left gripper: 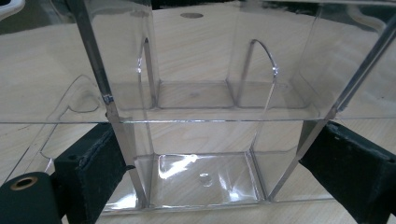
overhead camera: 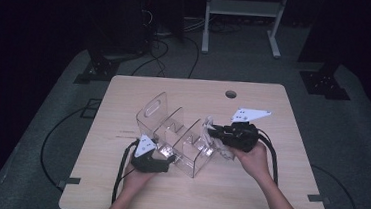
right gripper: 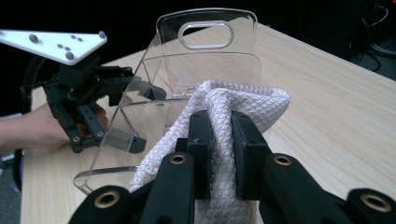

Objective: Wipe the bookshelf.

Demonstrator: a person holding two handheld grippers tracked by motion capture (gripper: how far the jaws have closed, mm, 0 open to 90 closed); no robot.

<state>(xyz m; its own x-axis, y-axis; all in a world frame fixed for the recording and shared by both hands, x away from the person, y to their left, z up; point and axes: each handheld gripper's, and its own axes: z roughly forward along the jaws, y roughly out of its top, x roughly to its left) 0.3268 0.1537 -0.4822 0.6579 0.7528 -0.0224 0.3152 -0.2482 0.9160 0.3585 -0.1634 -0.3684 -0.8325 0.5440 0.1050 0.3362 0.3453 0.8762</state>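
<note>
A clear acrylic organizer (overhead camera: pixel 171 128) with several compartments and a handle cut-out stands mid-table. My left gripper (overhead camera: pixel 168 156) holds its near end: in the left gripper view the two black jaws press the outer walls of one compartment (left gripper: pixel 205 98) from either side. My right gripper (overhead camera: pixel 212 132) is shut on a white waffle-weave cloth (right gripper: pixel 233 100), which bulges above the jaws and rests against the organizer's right side (right gripper: pixel 205 56). In the right gripper view the left gripper (right gripper: pixel 140 116) grips the organizer's far edge.
The light wooden table (overhead camera: pixel 247 189) has a round cable hole (overhead camera: pixel 231 94) at the back. Black cables trail from both grippers toward the front edge. A white metal stand (overhead camera: pixel 243 9) and floor cables lie beyond the table.
</note>
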